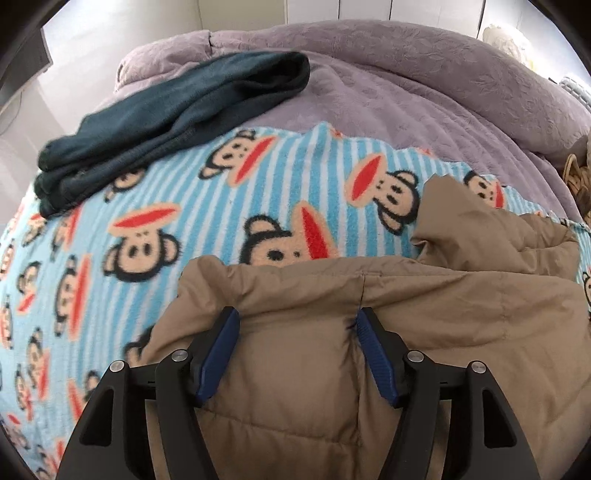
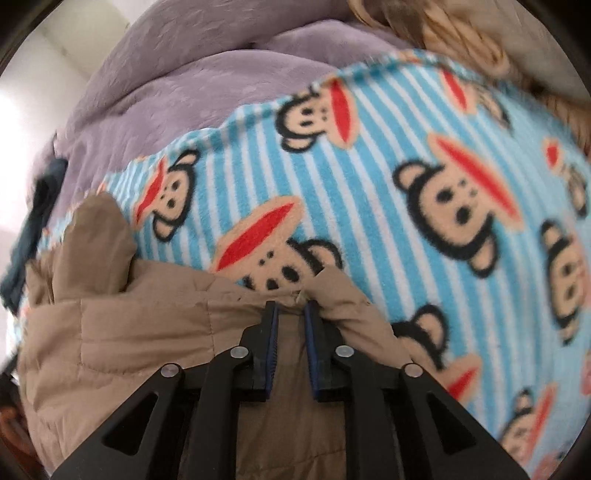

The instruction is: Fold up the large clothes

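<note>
A tan quilted puffer jacket [image 1: 424, 314] lies bunched on a blue striped monkey-print blanket [image 1: 177, 221]. My left gripper [image 1: 297, 319] is open, its blue-padded fingers spread over the jacket's upper edge with fabric between them. In the right wrist view the same jacket [image 2: 129, 332] fills the lower left, and my right gripper [image 2: 291, 310] is shut on a fold at its edge. A loose part of the jacket [image 2: 99, 243] sticks up at the left.
A folded dark teal garment [image 1: 177, 118] lies at the blanket's far left, also showing at the left edge of the right wrist view [image 2: 37, 229]. A purple quilt [image 1: 388, 85] covers the bed behind. Beige bundled items [image 2: 461, 33] lie at the far right.
</note>
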`<state>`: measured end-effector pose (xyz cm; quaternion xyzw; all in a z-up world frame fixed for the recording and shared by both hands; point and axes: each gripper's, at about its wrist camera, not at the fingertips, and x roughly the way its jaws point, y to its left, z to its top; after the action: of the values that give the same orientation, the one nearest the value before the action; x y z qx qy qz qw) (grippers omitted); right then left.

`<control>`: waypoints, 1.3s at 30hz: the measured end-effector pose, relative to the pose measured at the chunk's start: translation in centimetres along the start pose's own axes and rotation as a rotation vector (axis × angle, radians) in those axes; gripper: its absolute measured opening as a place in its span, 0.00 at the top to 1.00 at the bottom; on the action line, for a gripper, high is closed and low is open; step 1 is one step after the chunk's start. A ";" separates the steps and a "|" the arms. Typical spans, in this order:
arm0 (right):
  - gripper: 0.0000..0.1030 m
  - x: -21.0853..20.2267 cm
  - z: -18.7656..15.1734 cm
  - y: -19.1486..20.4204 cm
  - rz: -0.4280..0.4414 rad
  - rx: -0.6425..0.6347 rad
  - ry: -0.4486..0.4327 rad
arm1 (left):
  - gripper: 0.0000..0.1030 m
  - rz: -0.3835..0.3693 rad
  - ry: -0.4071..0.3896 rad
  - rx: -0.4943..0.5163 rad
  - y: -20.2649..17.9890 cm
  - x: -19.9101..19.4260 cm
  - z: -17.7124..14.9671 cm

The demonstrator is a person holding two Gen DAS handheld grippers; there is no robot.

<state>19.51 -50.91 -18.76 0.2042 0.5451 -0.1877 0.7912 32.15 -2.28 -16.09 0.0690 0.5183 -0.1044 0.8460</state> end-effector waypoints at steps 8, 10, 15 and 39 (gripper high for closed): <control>0.34 -5.3 -1.9 -0.9 0.070 0.053 -0.051 | 0.34 -0.001 -0.019 -0.032 1.7 -5.0 -0.9; 0.31 -6.2 -3.0 -1.3 0.099 0.091 -0.042 | 0.30 -0.011 -0.002 -0.037 1.7 -6.0 -1.8; 0.22 -8.2 -6.1 -1.2 0.154 0.152 -0.033 | 0.09 -0.019 0.005 -0.052 1.0 -8.1 -4.4; 0.00 -9.1 -19.6 -2.1 0.434 0.391 0.121 | 0.00 -0.169 0.114 -0.301 2.4 -12.0 -16.3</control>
<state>-0.06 -41.65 -16.79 0.4752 0.4882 -0.1033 0.7247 13.38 4.98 -12.77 -0.0966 0.5792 -0.0922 0.8041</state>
